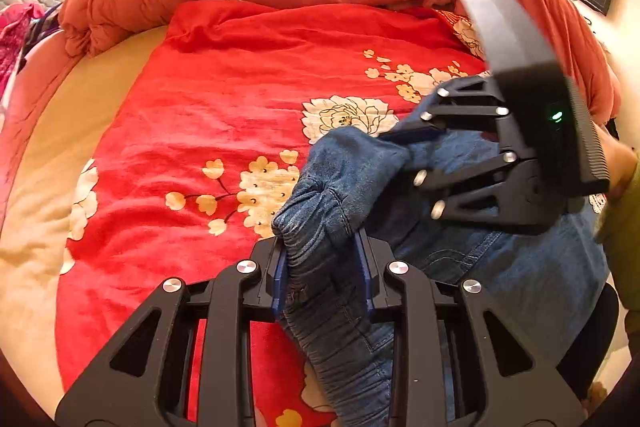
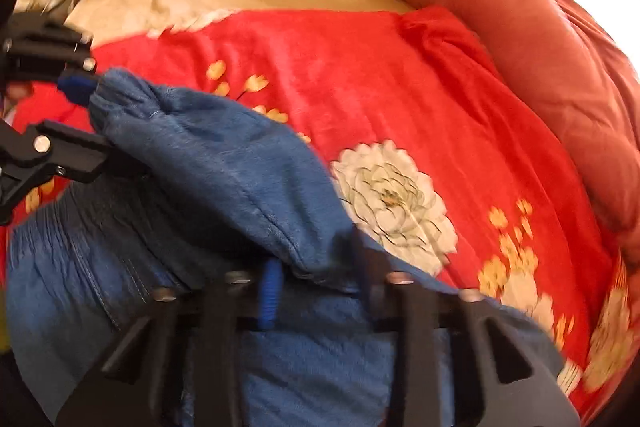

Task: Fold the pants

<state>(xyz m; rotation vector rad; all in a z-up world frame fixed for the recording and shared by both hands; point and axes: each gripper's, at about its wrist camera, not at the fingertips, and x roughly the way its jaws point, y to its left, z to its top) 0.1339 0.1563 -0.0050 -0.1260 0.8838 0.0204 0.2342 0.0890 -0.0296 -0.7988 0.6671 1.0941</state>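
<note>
Your left fingers [image 1: 322, 271] clamped on jeans [image 1: 340, 327] hem, jeans bunched between them above bed [image 1: 224, 99]. Right fingers [image 2: 316, 287] also pinch denim. Keep both grips level, pull edge taut before laying.

The right wrist view is motion-blurred, and the jeans [image 2: 224, 163] hide the right gripper [image 2: 316, 279] fingertips.

pants [image 1: 340, 307] faded blue denim, ribbed; blanket [image 1: 224, 99] plush red fleece; left gripper [image 1: 322, 275] matt black plastic.
</note>
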